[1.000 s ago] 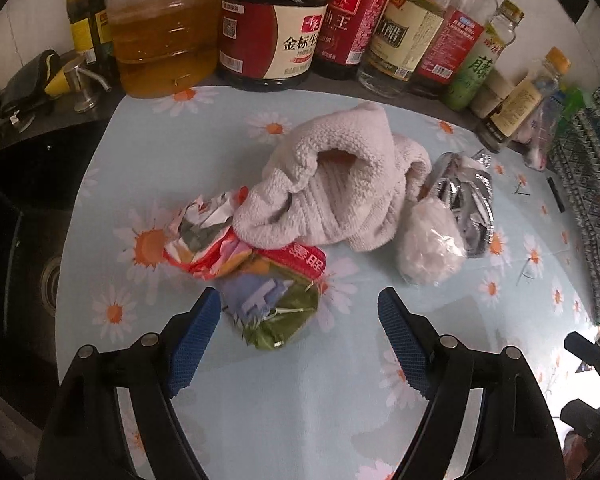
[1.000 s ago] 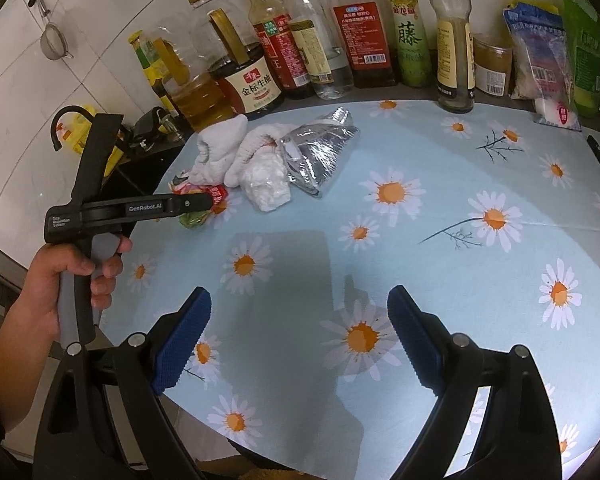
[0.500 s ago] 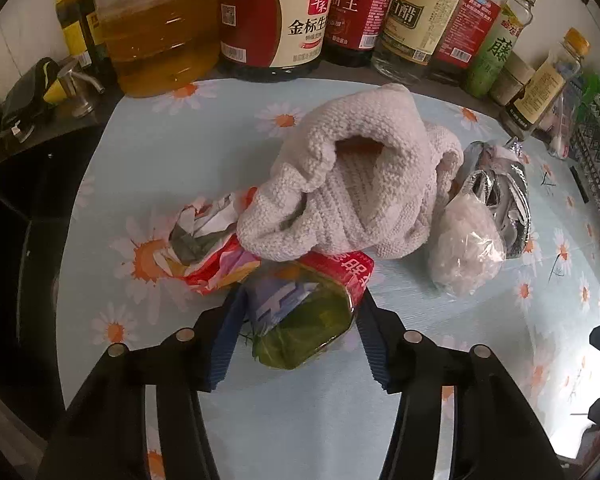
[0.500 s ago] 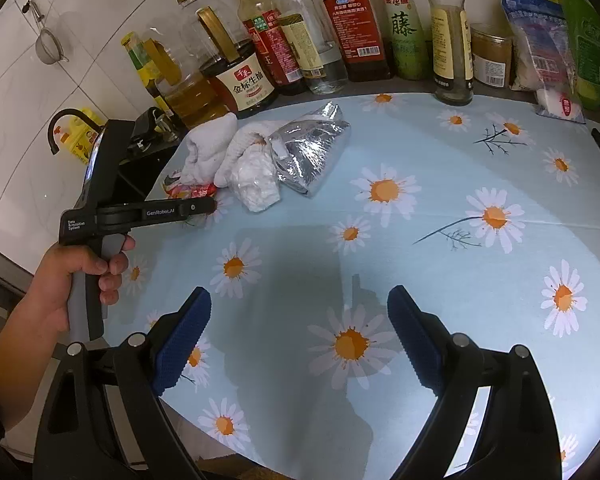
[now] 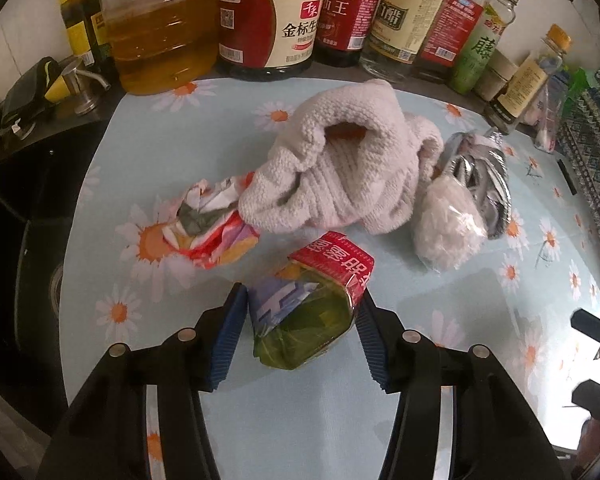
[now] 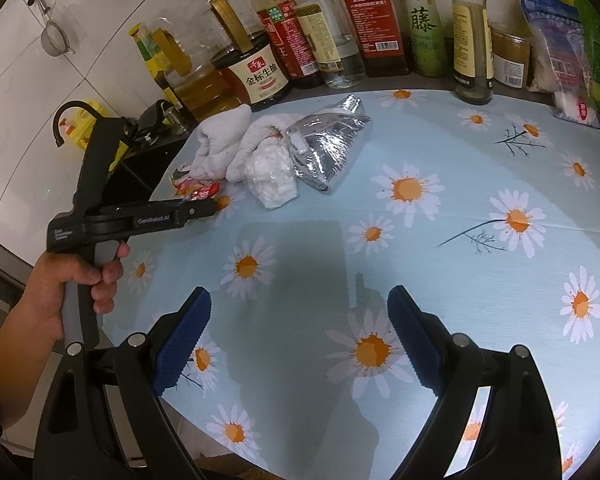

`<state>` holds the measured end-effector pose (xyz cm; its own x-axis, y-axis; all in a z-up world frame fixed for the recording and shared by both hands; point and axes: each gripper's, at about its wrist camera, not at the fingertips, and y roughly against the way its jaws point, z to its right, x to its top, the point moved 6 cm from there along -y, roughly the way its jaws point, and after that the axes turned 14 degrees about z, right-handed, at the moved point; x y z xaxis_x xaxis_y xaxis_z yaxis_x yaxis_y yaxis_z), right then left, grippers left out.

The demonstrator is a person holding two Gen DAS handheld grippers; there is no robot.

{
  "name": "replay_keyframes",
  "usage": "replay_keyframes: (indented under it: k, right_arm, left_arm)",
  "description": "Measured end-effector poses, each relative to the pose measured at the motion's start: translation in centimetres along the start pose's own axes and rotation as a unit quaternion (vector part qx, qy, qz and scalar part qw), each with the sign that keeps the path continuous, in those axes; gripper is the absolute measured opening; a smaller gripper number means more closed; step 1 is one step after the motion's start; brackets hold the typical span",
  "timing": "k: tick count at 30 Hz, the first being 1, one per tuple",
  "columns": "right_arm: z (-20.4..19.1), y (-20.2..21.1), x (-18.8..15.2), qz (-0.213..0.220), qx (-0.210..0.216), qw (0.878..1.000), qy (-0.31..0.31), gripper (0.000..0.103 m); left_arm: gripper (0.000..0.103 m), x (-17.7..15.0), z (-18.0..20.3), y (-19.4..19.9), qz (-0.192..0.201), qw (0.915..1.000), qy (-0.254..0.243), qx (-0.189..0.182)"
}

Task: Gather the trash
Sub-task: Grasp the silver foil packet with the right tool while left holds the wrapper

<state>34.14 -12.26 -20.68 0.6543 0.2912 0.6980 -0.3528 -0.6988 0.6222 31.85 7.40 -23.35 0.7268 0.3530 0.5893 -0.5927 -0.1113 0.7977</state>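
A green and red snack wrapper [image 5: 332, 264] sits between the blue pads of my left gripper [image 5: 300, 304], which is shut on it just above the daisy tablecloth [image 5: 284, 420]. Beyond it lie a crumpled red and white wrapper [image 5: 208, 228], a bunched white towel [image 5: 340, 176], a clear bag of white scraps [image 5: 446, 228] and a silver foil bag [image 5: 480, 176]. In the right wrist view a hand [image 6: 68, 280] holds the left gripper [image 6: 204, 210] beside the same pile. My right gripper [image 6: 300, 328] hangs open over bare cloth, nothing between its fingers.
Oil, soy sauce and vinegar bottles [image 5: 268, 20] line the back edge. A dark sink [image 5: 16, 248] with a tap lies to the left of the cloth. Jars and packets [image 6: 556, 40] crowd the back right corner. The tablecloth's [image 6: 420, 260] near edge falls away below my right gripper.
My left gripper moved forward and its jaws closed from wide apart onto the green and red wrapper. The right gripper stayed open and nearly still.
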Motion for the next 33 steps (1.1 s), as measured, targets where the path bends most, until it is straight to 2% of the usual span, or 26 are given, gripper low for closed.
replay_keyframes:
  k: [6,9,18,26,33]
  right_arm:
    - [-0.1,-1.0,1.4,0.009,-0.002,1.000,0.007,0.089]
    - [-0.1,-2.0,2.6,0.008,0.011,1.000,0.000,0.089]
    - [0.9,-6.1,6.4,0.010,-0.001,1.000,0.010,0.089]
    - [4.0,-9.7,8.5,-0.001,0.011,0.997,-0.079,0.089]
    - [4.8,-12.0,9.3,-0.012,0.047,0.988,-0.148,0.089]
  left_arm:
    - [0.052,-0.8,-0.1,2.2,0.007,0.9999,0.010,-0.010]
    - [0.052,-1.4,-0.3,3.3,0.011,0.9997,0.018,-0.014]
    - [0.052,-2.9,0.3,6.6,0.018,0.9987,0.041,-0.025]
    - [0.052,-4.9,0.2,8.1,0.015,0.9967,0.075,-0.026]
    - [0.052,-6.0,-0.3,8.9,0.012,0.9957,0.089,-0.020]
